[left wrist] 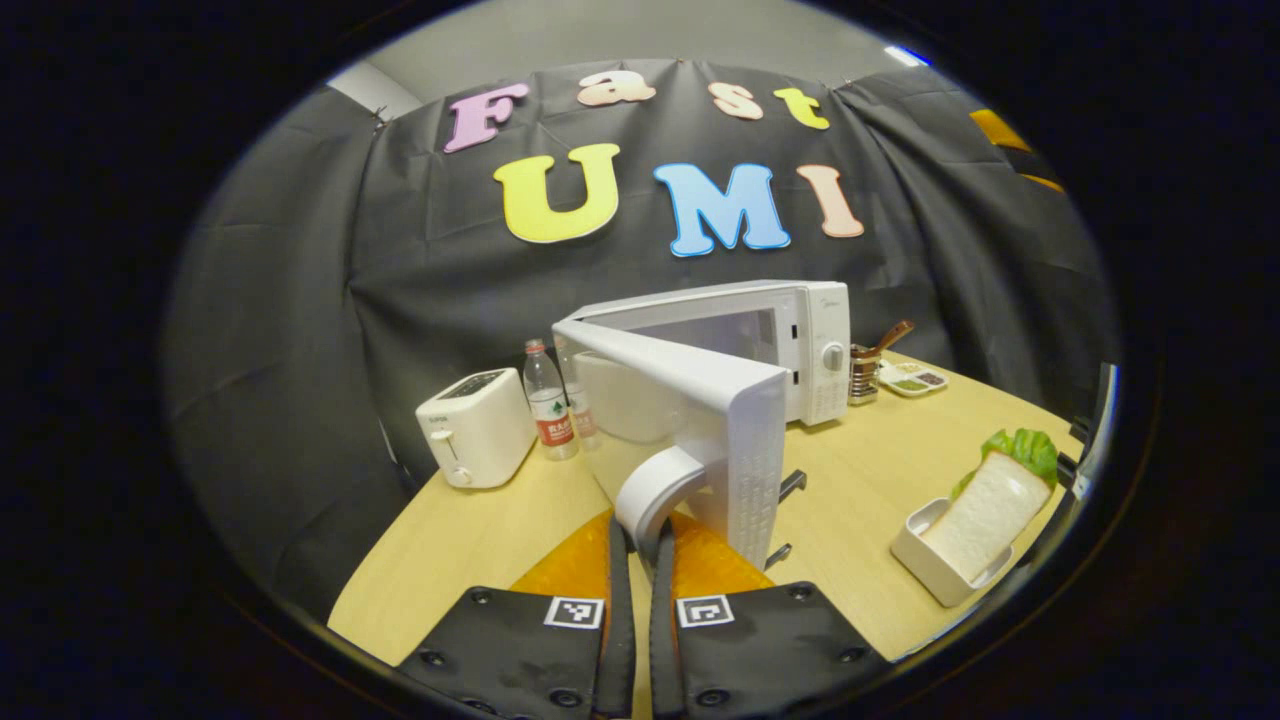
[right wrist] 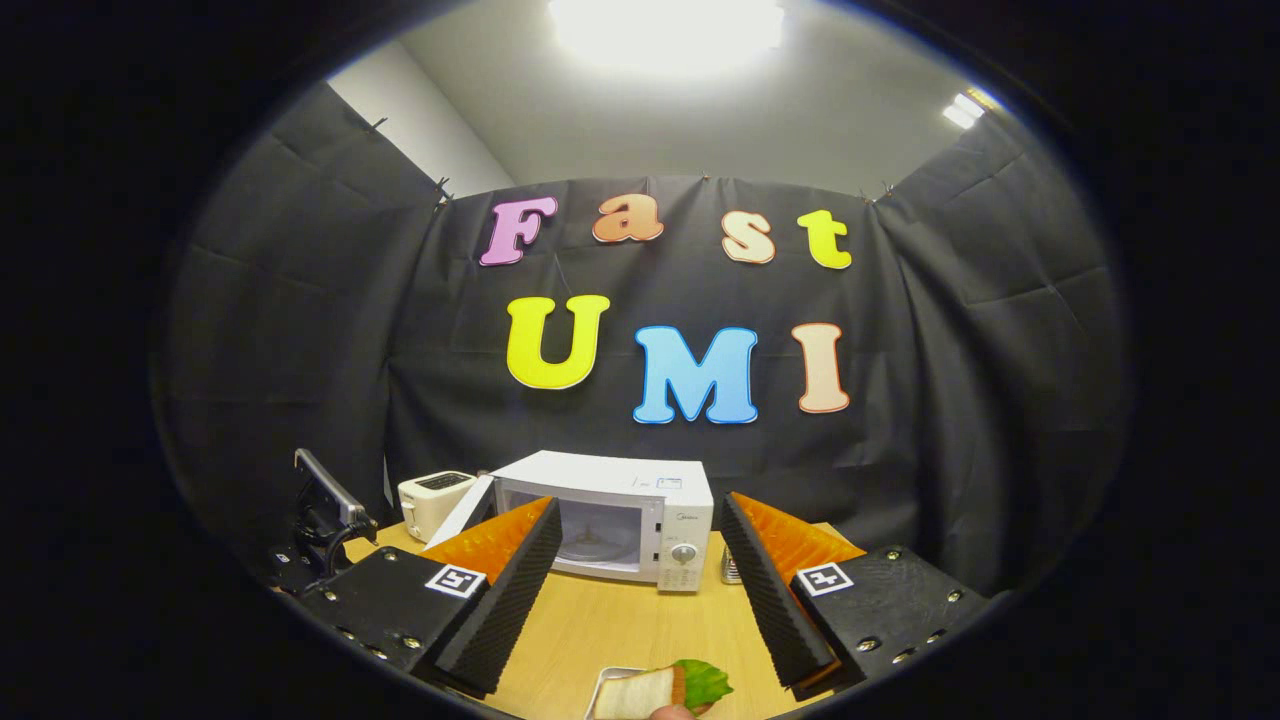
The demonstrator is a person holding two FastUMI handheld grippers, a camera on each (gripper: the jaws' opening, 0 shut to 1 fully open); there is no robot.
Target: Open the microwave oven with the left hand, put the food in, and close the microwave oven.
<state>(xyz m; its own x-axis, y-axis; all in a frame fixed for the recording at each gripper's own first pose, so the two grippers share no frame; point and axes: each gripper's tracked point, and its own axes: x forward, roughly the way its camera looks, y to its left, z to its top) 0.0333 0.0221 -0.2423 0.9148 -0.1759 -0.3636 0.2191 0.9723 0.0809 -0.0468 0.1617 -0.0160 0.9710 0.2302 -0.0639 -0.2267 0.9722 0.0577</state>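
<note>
The white microwave (left wrist: 800,340) stands at the back of the wooden table (left wrist: 480,540), its door (left wrist: 720,420) swung out towards me. My left gripper (left wrist: 640,525) is shut on the door's rounded white handle (left wrist: 650,490). A sandwich with lettuce (left wrist: 985,510) rests in a small white tray (left wrist: 935,565) near the table's right front. In the right gripper view the microwave (right wrist: 620,525) shows with its door (right wrist: 468,510) open to the left. My right gripper (right wrist: 638,510) is open, holding nothing, above the sandwich (right wrist: 660,690) at the bottom edge.
A white toaster (left wrist: 475,425) and two water bottles (left wrist: 548,400) stand left of the microwave. A utensil holder (left wrist: 862,372) and a small dish (left wrist: 912,380) sit to its right. A dark device (right wrist: 320,510) stands at the table's left edge.
</note>
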